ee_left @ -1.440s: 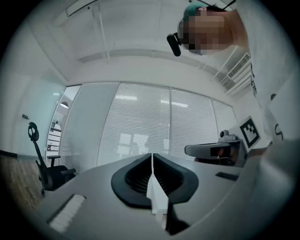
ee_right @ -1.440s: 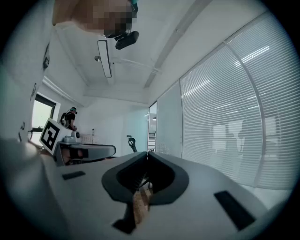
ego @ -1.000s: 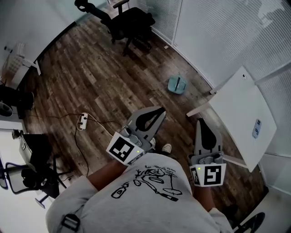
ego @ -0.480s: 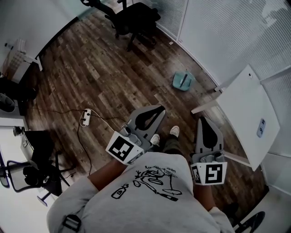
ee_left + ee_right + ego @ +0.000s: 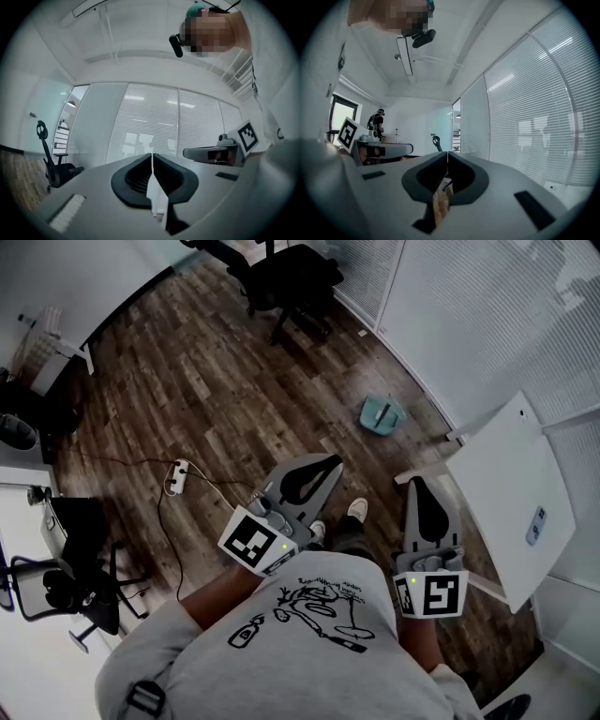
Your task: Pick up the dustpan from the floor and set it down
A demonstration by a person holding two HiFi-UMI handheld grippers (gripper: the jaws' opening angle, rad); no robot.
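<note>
The dustpan point(image 5: 382, 414) lies on the wood floor point(image 5: 187, 381), close to the blind-covered glass wall point(image 5: 469, 315) and just off the corner of the white worktop point(image 5: 506, 484). It is well ahead of the person's shoes point(image 5: 357, 510) and well apart from both grippers.

The left gripper point(image 5: 330, 465) and right gripper point(image 5: 417, 486) are held level in front of the body, side by side and pointing roughly toward the dustpan. Each gripper view shows its jaws clenched with nothing between them, only the room beyond. That fits a carry posture, since nothing is within reach to grasp.

The pick-up has not begun, judging by the gap. The next move likely calls for closing in on the dustpan, stooping, and parting one pair of jaws. The upright handle looks the easiest place to grip. An office chair point(image 5: 291, 277) stands further off, clear of the path.
</note>
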